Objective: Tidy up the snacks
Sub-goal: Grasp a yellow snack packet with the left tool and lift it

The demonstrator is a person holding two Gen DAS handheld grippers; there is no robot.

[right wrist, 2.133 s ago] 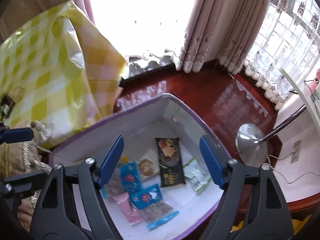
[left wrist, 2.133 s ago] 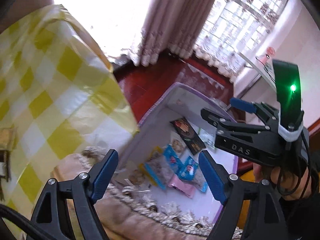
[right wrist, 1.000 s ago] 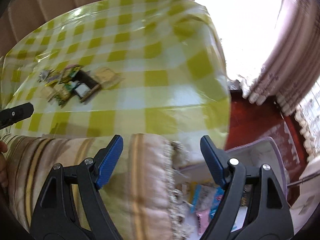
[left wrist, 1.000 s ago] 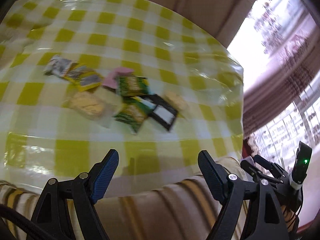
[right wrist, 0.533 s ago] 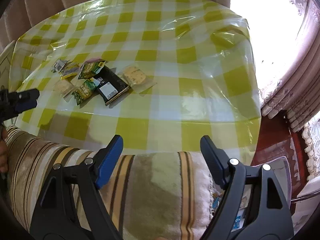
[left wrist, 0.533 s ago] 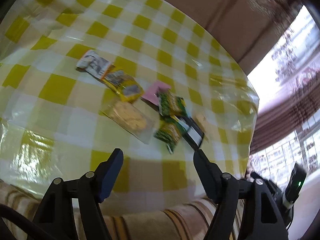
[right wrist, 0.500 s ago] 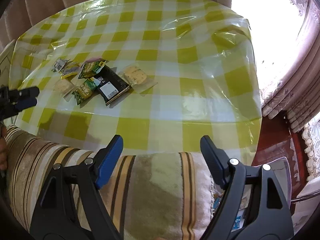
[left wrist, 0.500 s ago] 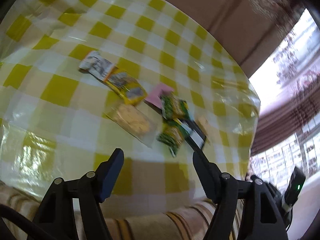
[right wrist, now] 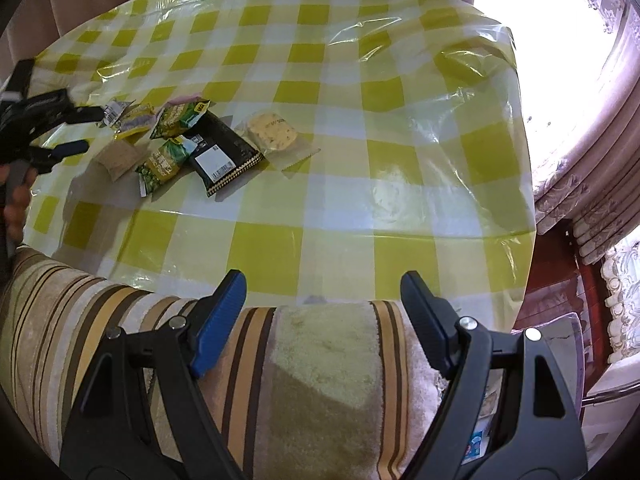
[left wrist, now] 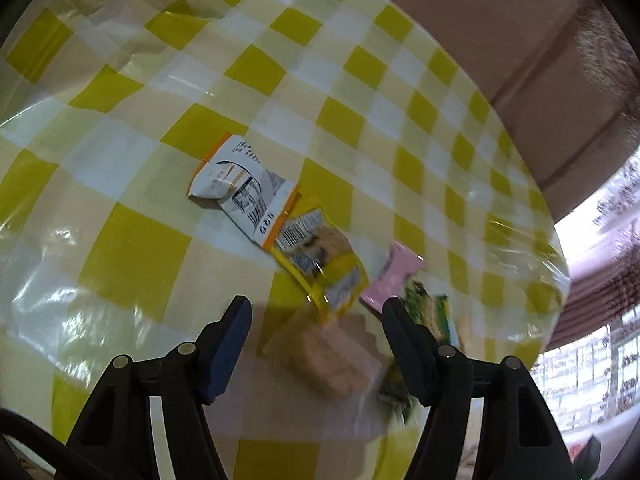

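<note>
Hovering low over the checked tablecloth, my left gripper stood with its jaws spread wide and nothing between them, a clear-wrapped tan biscuit packet lying on the cloth just beyond the tips. That packet was blurred, and I could not read anything on it. Past it lay a yellow packet, its near corner over the biscuit's far end, and beyond that a white packet with orange edges, crumpled and touching the yellow one. To the right, a pink packet and a green packet were partly cut off behind my right-hand finger; a second green wrapper lower down was too smeared to make out.

My right gripper hung open and empty as well, over a striped cushion at the table's near edge, well apart from the snacks. From there the cluster showed whole at the far left: two green packets, a black packet with a barcode label and a round cracker in clear wrap just right of it. A storage box on the floor at lower right was mostly hidden behind my finger, only its rim and a scrap of blue wrapper showing.
</note>
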